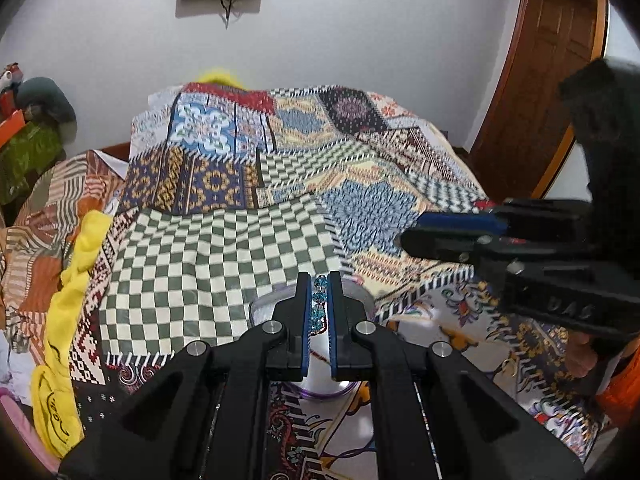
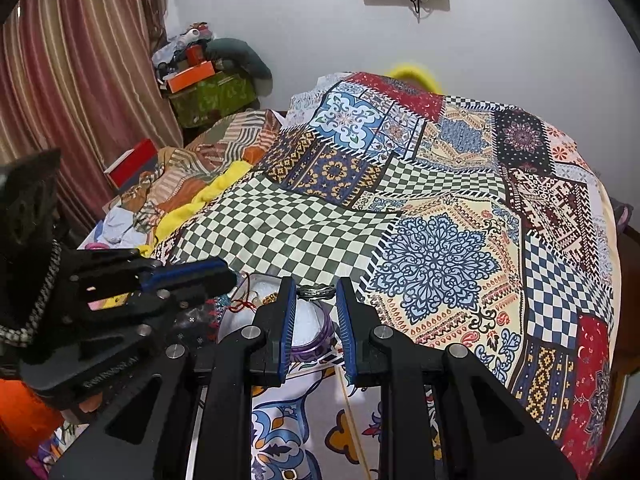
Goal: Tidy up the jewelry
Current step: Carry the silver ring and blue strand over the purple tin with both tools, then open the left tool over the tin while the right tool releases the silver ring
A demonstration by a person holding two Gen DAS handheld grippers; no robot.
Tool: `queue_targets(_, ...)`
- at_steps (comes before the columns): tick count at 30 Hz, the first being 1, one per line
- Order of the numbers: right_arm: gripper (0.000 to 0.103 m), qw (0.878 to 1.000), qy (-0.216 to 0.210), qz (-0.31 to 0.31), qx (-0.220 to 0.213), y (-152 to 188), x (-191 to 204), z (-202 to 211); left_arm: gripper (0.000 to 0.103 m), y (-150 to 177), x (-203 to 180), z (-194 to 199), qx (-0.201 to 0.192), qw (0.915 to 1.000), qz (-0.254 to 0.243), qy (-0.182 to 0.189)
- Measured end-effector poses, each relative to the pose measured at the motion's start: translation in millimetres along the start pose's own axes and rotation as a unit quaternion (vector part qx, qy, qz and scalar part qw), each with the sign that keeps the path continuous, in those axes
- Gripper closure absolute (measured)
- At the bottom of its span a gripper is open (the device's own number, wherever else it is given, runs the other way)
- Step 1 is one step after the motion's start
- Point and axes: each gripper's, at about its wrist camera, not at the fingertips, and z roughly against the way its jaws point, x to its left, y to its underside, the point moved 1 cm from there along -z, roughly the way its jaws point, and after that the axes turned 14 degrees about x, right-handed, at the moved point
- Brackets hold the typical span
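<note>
In the left wrist view my left gripper (image 1: 319, 278) is shut on a string of blue crystal beads (image 1: 319, 312) that runs between its blue pads. Right below it sits a clear container with a purple rim (image 1: 320, 394). My right gripper (image 1: 412, 230) reaches in from the right, level with it. In the right wrist view my right gripper (image 2: 316, 280) pinches a dark twisted metal piece (image 2: 316, 292) at its fingertips, over the same purple-rimmed container (image 2: 316, 346). A red thread and gold bits (image 2: 260, 300) lie in a clear tray beside it. My left gripper (image 2: 228, 274) comes in from the left.
A patchwork cloth (image 2: 436, 264) covers the bed, with a green checked patch (image 1: 208, 264) ahead. A yellow cloth (image 1: 80, 276) and crumpled clothes lie along the left edge. Boxes (image 2: 200, 80) are stacked by the striped curtain (image 2: 80, 80). A wooden door (image 1: 540, 92) stands at the right.
</note>
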Motion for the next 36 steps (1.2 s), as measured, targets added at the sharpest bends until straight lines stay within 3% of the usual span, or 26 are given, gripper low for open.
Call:
queue_targets(15,0.084,0.999,0.018,0.04,0.025,-4.2,17.9,-17.9,0.097,12.4,16.5,-26.3,0.049,0.9987,-0.007,-0.007)
queue_targets(17,0.084,0.998,0.021,0.048,0.03,-4.8,21.0,-21.6,0.093,15.4,16.4,-26.8,0.053,0.9984,-0.013,-0.015)
queue_targets(19,0.084,0.998,0.022,0.055,0.036,-4.6,24.0,-25.6,0.08,18.4,18.8,-26.8,0.055,0.9982,-0.014,-0.021)
queue_targets(22,0.084,0.996,0.023,0.066,0.048,-5.1,29.4,-32.8,0.069,24.1,24.9,-24.0,0.051,0.9983,-0.007,-0.028)
queue_targets(31,0.085,0.992,0.029,0.088,0.083,-2.9,42.0,-55.0,0.063,36.8,43.0,-26.0,0.072,0.9971,0.011,-0.023)
queue_targets(36,0.081,0.992,0.011,0.081,0.101,-4.2,40.7,-61.0,0.06,40.8,42.7,-24.8,0.075,0.9969,0.013,-0.02)
